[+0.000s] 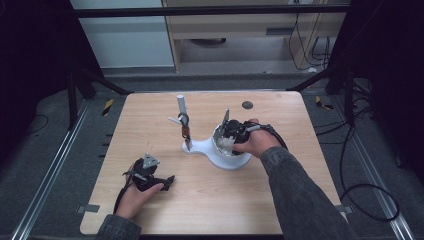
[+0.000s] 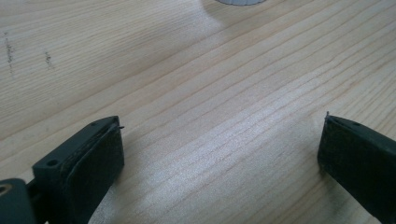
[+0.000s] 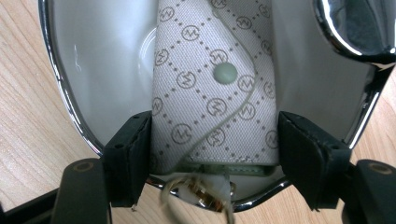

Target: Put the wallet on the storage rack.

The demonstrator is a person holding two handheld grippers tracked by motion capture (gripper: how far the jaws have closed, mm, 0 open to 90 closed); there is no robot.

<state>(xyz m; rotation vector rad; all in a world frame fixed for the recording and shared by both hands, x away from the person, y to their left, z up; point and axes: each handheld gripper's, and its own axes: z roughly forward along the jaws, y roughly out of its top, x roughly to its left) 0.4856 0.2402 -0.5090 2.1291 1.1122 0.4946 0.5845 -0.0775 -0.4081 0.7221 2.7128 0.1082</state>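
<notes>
Two black jaws of the right gripper [image 3: 215, 154] clasp a cream monogrammed fabric wallet with a pale snap button [image 3: 212, 93] by its sides, over the chrome-rimmed white dish [image 3: 102, 70] of a white stand [image 1: 202, 146]. Best to lower it level, clear of the rim, then let go. The left gripper [image 2: 219, 149] rests gaping and empty on the light wooden table [image 2: 187, 70].

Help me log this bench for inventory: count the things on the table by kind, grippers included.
Handheld grippers: 2 (left gripper, right gripper)
White stand with a chrome-rimmed bowl: 1
Patterned fabric pouch in the bowl: 1
Total: 4
</notes>
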